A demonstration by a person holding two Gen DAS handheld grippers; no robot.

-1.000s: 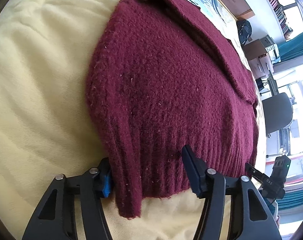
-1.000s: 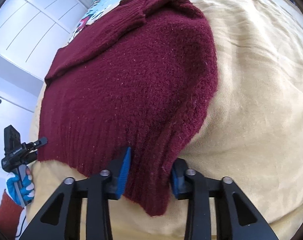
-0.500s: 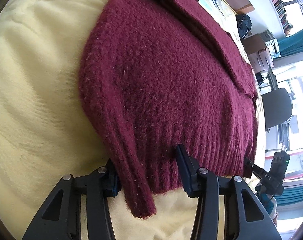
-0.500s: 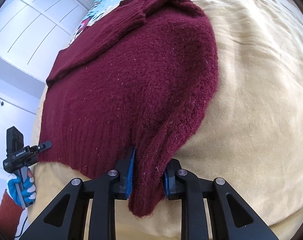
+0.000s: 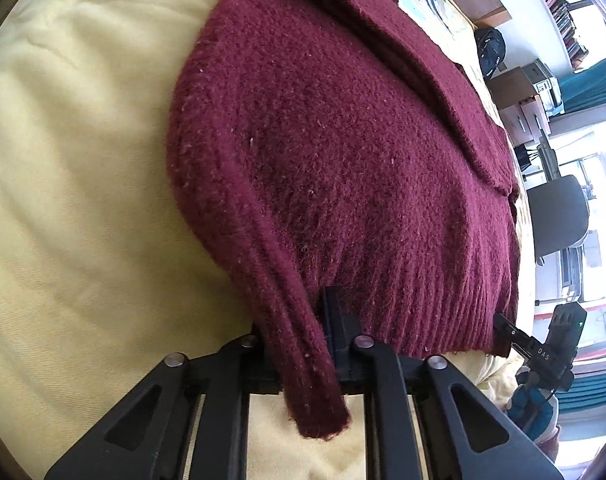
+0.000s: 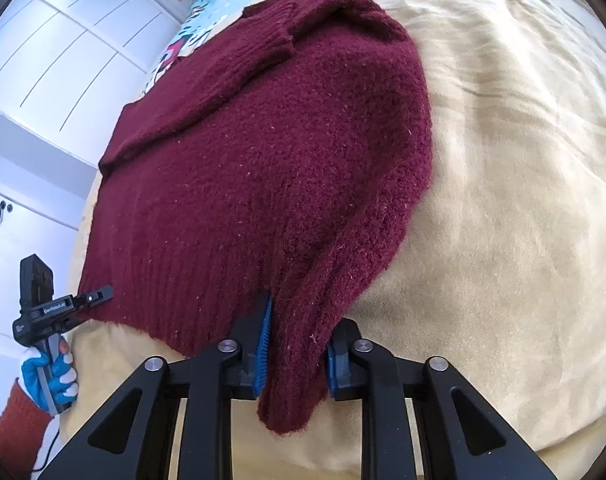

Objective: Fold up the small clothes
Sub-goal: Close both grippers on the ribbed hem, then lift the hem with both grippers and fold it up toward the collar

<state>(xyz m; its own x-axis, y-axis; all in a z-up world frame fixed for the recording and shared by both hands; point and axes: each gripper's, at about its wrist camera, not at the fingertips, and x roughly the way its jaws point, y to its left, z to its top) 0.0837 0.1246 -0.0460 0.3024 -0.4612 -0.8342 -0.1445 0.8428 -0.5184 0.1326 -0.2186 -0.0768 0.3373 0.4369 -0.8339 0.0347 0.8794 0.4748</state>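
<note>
Sweater (image 5: 343,160) lies flat on the bed (image 5: 63,200), stretching toward 12 o'clock from both grippers. We find the left gripper (image 5: 299,344) clamped on one hem corner, the right gripper (image 6: 297,352) closing on the other.

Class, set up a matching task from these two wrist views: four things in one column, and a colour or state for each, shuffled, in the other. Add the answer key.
Column one
1. sweater
2. bed cover
3. left hand-held gripper
4. cupboard doors

Column two
A. white
B. pale yellow
C. dark red, knitted
D. clamped on a bottom corner of the sweater

Pairs: 1-C, 2-B, 3-D, 4-A
</note>
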